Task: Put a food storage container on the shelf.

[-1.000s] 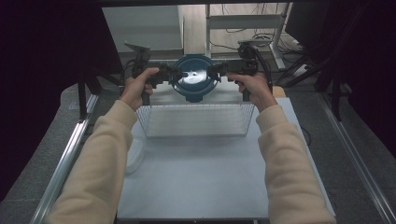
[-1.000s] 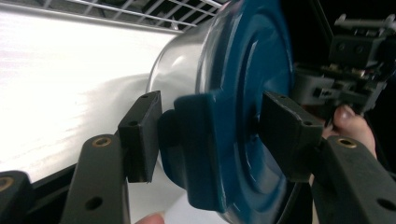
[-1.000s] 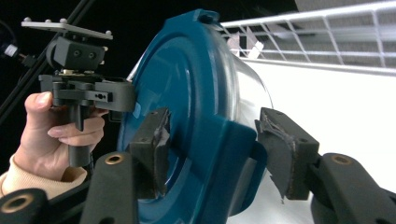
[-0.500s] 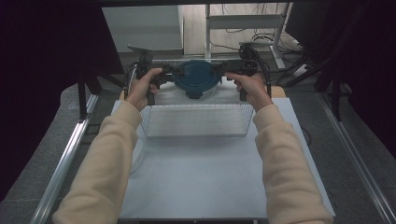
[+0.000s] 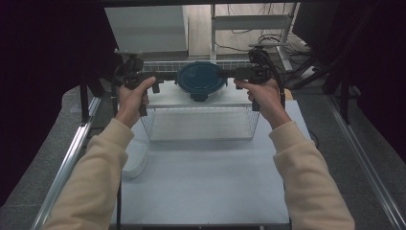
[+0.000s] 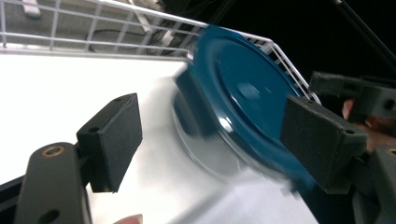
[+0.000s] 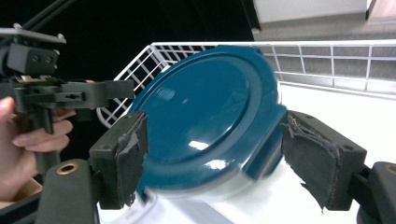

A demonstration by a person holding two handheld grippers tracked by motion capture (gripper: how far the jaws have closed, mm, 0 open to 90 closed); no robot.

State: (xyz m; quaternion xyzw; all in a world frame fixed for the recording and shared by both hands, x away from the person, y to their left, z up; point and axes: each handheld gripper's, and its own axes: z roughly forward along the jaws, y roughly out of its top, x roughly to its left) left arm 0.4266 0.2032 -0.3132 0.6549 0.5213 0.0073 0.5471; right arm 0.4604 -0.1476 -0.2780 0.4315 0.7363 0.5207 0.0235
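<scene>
A round glass container with a dark teal lid point(image 5: 201, 80) sits level on the white top of a wire rack point(image 5: 201, 123) at the far end of the table. My left gripper point(image 5: 168, 76) is at its left side and my right gripper point(image 5: 231, 73) at its right, both pointing inward. In the left gripper view the lid point(image 6: 243, 93) lies between the jaws of the left gripper point(image 6: 215, 140). In the right gripper view the lid point(image 7: 210, 116) lies between the jaws of the right gripper point(image 7: 222, 158), with a gap at the right pad point(image 7: 322, 163). Both pairs of jaws have just been opening and grip nothing.
A low wire rail point(image 7: 327, 60) runs around the back and sides of the rack top. A small white lidded box point(image 5: 134, 158) lies at the left of the pale table point(image 5: 206, 187). Metal frame rails point(image 5: 72, 158) flank the table. A white cabinet point(image 5: 146, 28) stands behind.
The container, held tilted above the rack a second ago, now rests level on the rack top. Both grippers have let go and drawn slightly outward.
</scene>
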